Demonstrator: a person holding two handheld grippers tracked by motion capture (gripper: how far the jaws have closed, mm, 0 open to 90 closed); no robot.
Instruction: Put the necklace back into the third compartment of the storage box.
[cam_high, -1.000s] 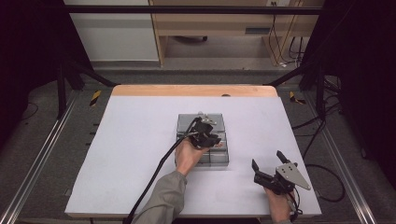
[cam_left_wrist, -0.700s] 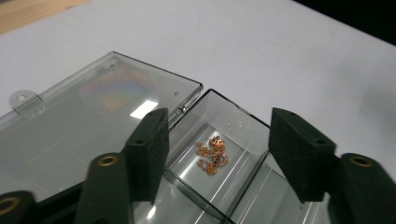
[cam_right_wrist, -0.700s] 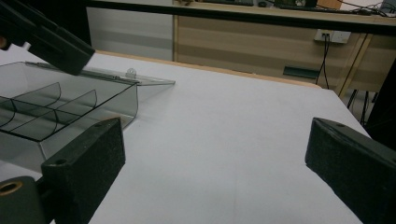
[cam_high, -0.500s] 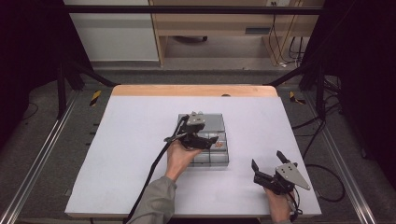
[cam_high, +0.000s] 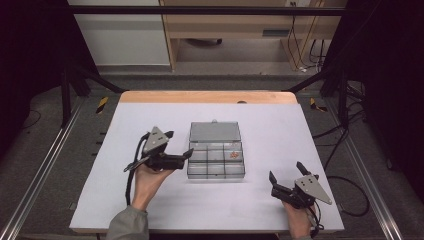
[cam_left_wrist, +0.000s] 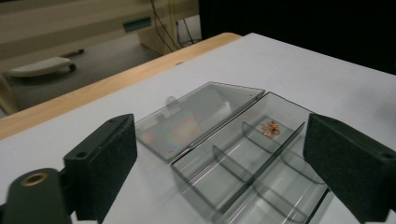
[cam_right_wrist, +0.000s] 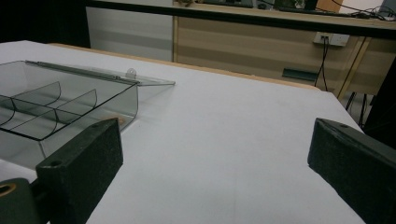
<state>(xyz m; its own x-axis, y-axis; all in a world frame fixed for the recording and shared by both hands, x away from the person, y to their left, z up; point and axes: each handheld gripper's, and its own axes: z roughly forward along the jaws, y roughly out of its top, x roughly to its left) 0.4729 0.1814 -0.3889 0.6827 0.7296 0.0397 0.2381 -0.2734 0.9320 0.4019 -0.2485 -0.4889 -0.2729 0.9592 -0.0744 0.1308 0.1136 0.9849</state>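
Clear compartment box (cam_high: 216, 155) lies open beside the wide, empty left gripper (cam_high: 181, 146); a careless sweep could spill its small copper pieces (cam_high: 233, 155).

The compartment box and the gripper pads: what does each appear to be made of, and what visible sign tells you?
Compartment box: probably clear, glossy, smoke-tinted plastic; the dividers and table show through it, and its open lid has a rainbow sheen.
Left gripper pads: matte black, grainy, probably foam or rubber.

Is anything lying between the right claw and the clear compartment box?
No. In the high view, only bare white tabletop separates the right claw, jaws open, from the clear plastic compartment box. The right gripper view shows the same.
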